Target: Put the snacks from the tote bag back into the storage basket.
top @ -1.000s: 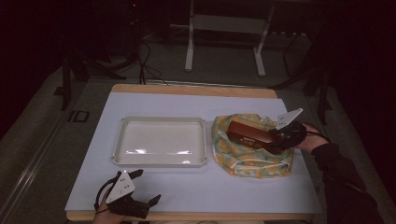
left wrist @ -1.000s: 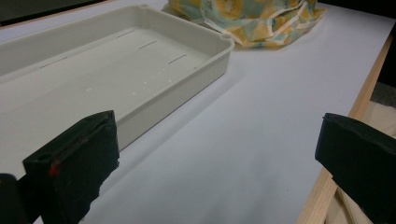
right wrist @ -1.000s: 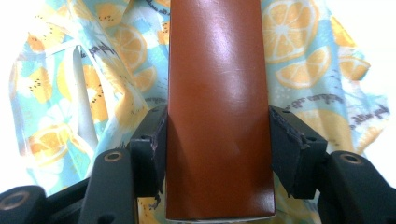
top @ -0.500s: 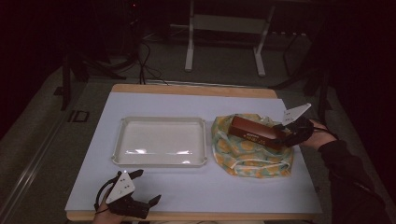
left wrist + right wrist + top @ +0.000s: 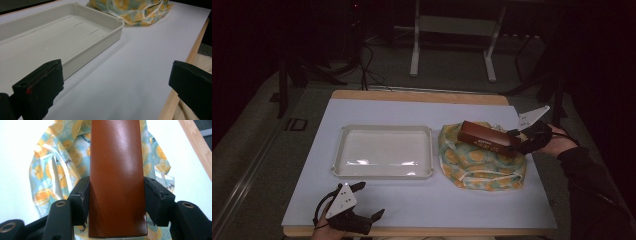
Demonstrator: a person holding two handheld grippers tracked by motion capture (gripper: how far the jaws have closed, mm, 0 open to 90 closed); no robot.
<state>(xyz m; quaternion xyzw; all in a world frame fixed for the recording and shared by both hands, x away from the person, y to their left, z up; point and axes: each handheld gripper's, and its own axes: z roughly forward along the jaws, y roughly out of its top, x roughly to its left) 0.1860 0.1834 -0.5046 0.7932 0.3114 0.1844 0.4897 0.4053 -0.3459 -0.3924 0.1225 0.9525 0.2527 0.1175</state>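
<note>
**Lifting the brown box off the cloth**

Carrying it by one end: right gripper (image 5: 518, 141) pinches the brown box (image 5: 486, 137) above the lemon-print cloth (image 5: 482, 165). We keep it level, then move toward the white tray (image 5: 384, 131). Left gripper (image 5: 364, 201) rests spread near the table edge (image 5: 422, 232).

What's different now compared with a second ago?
The right gripper, shut on the brown box, has drawn back toward the table's right edge and lifted a little, pulling the box out of the lemon-print cloth bag. The grip has not changed. The left gripper stays with open jaws near the front edge, and the white tray has not moved.
</note>
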